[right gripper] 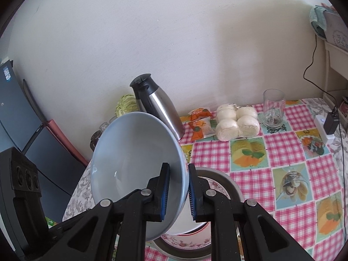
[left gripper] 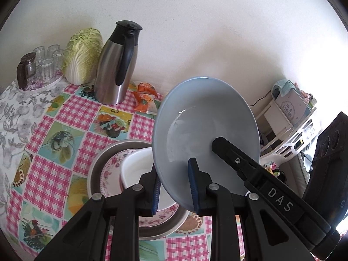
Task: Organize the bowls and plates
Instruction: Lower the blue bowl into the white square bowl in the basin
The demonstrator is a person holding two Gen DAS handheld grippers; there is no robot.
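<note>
A pale blue bowl [left gripper: 206, 117] hangs tilted above the table, held by both grippers. In the left wrist view my left gripper [left gripper: 175, 187] is shut on its near rim, one pad inside and one outside. A finger of the right gripper [left gripper: 239, 161] reaches into the bowl from the right. In the right wrist view my right gripper [right gripper: 178, 192] is shut on the blue bowl [right gripper: 134, 152] at its right rim. Right below sits a stack: a white bowl [left gripper: 134, 167] on a floral plate [left gripper: 107, 174] in a metal dish [left gripper: 95, 165].
On the checked tablecloth [left gripper: 65, 113] stand a steel jug [left gripper: 115, 65], a cabbage [left gripper: 83, 56] and a tray of glasses [left gripper: 45, 63]. Orange snack packets [right gripper: 200, 121], white buns [right gripper: 237, 121], a glass [right gripper: 273, 108] and a power adapter [right gripper: 326, 126] lie further right. A white shelf [left gripper: 289, 126] stands beyond the table.
</note>
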